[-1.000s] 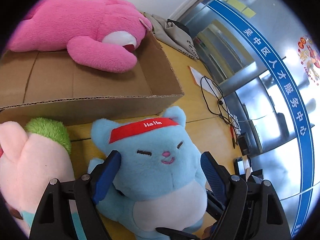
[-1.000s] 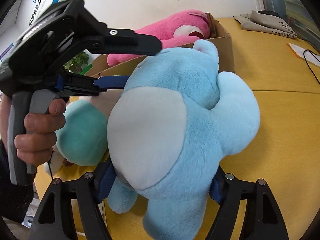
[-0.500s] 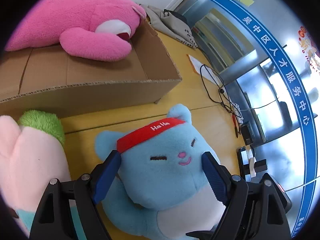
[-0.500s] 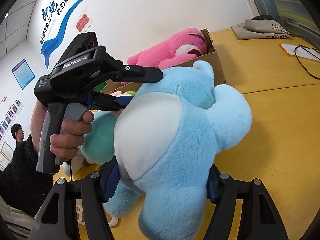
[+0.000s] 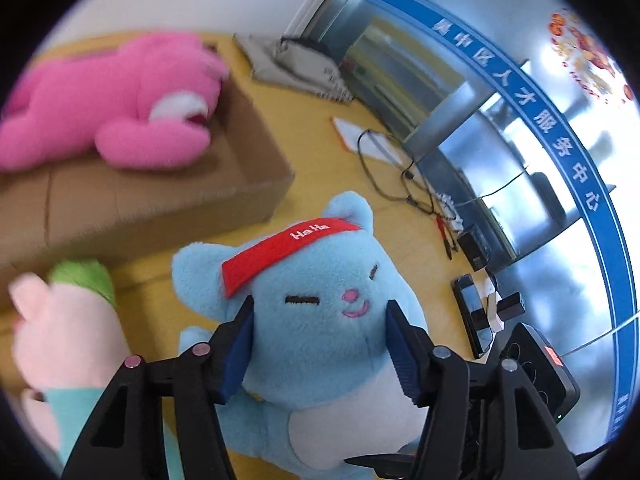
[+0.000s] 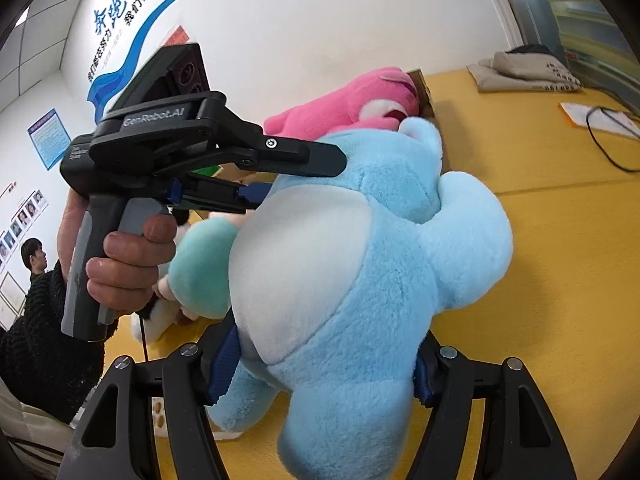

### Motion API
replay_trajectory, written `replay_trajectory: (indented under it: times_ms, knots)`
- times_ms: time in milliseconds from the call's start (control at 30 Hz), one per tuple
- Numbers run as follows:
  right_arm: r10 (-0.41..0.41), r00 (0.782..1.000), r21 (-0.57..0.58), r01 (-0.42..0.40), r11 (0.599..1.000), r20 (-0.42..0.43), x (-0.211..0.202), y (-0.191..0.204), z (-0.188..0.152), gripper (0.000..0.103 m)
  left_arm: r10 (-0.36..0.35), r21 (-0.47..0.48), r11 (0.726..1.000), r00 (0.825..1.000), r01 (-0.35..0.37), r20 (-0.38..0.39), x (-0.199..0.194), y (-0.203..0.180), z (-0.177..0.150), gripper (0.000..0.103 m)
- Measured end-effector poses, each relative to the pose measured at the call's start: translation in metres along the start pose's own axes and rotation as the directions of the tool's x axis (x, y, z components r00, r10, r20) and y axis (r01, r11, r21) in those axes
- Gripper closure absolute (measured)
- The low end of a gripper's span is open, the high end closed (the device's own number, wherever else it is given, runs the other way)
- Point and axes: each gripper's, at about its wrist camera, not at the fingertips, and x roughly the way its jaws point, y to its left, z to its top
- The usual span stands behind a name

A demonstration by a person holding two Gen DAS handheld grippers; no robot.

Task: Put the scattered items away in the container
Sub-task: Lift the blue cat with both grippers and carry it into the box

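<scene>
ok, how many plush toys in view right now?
3. Blue plush cat between both grippers' fingers; pink plush bear in the cardboard box; pink-and-green plush on the table beside the box. Others may be hidden.

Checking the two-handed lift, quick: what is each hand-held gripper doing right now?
Left hand-held gripper: closing on the blue plush's head.
Right hand-held gripper: shut on the blue plush's lower body.

Black grippers, blue fingers point(image 5: 236, 356); black knit sleeve point(image 6: 44, 344).
</scene>
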Motion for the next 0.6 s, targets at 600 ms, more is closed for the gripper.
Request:
replay_trajectory:
  times_ms: [600]
  knots:
    - [0.189, 0.96, -0.439, -0.082, 0.895, 0.206, 0.019, 0.171, 0.201, 0.03, 0.252, 0.169, 0.916, 0.85, -0.364, 0.463, -0.27, -0.014, 0.101, 0.045]
